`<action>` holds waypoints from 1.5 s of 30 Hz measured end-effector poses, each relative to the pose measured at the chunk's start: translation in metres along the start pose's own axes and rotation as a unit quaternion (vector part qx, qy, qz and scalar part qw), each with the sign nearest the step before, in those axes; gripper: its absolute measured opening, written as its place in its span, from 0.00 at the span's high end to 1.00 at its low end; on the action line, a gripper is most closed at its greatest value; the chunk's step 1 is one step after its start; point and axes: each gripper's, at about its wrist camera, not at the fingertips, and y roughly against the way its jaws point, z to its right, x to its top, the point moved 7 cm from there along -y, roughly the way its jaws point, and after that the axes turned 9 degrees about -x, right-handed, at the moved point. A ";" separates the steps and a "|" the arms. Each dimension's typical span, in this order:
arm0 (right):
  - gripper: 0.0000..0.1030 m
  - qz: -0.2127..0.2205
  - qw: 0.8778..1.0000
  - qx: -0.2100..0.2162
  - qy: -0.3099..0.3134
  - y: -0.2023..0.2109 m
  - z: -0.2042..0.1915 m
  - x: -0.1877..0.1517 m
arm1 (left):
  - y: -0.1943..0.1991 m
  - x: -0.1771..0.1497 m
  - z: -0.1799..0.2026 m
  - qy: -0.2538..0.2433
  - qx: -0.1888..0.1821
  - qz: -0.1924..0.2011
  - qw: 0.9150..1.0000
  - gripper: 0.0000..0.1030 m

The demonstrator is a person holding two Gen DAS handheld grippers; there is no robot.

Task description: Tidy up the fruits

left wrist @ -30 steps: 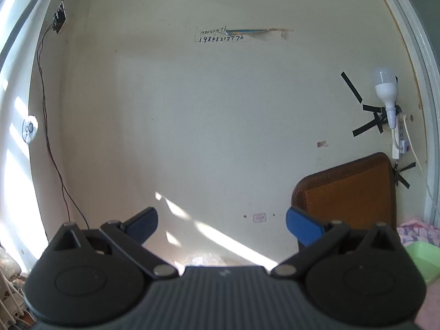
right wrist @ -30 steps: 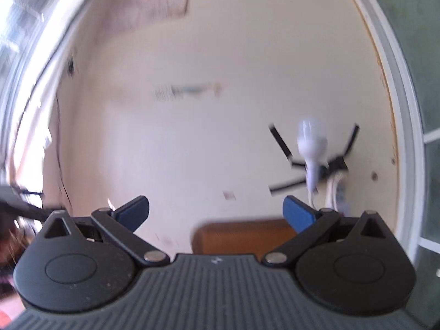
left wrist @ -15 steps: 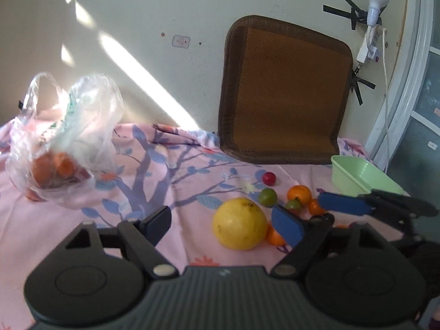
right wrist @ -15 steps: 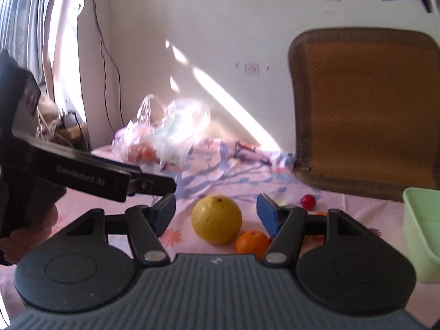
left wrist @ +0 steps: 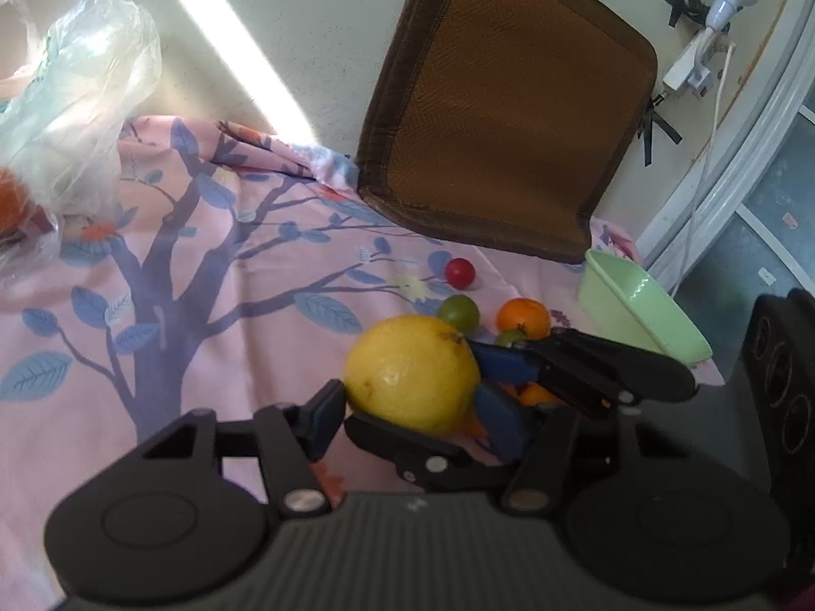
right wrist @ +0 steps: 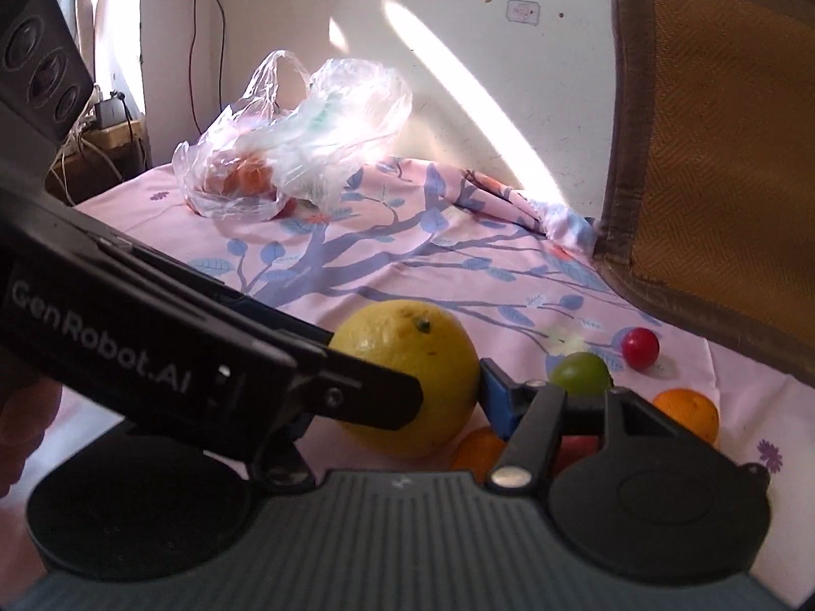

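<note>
Big yellow citrus [left wrist: 410,371] w/ dimpled skin, green stem nub, left tongs [left wrist: 415,420] & right tongs [right wrist: 392,397] both spread around it

Left gripper [left wrist: 407,420], right gripper [right wrist: 392,397] crossed, seemingly spread.

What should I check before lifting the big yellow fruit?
1. Yellow fruit sits between the left tool fingers: ok.
2. Left tool grips it firmly: cannot tell; the pads look close to its sides, but contact is unclear.
3. Tools are clear of each other: not ok; the right tool flanks the same fruit and the left tool crosses in front of it.
4. Neighbours are clear: not ok; an orange lies close beside the fruit.
5. Bowl is upright with nothing seen inside: ok.
</note>
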 end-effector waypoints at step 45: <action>0.61 0.114 0.961 -0.147 -0.206 0.169 0.141 -0.094 | 0.014 -0.018 0.137 -0.063 0.067 0.112 0.989 0.21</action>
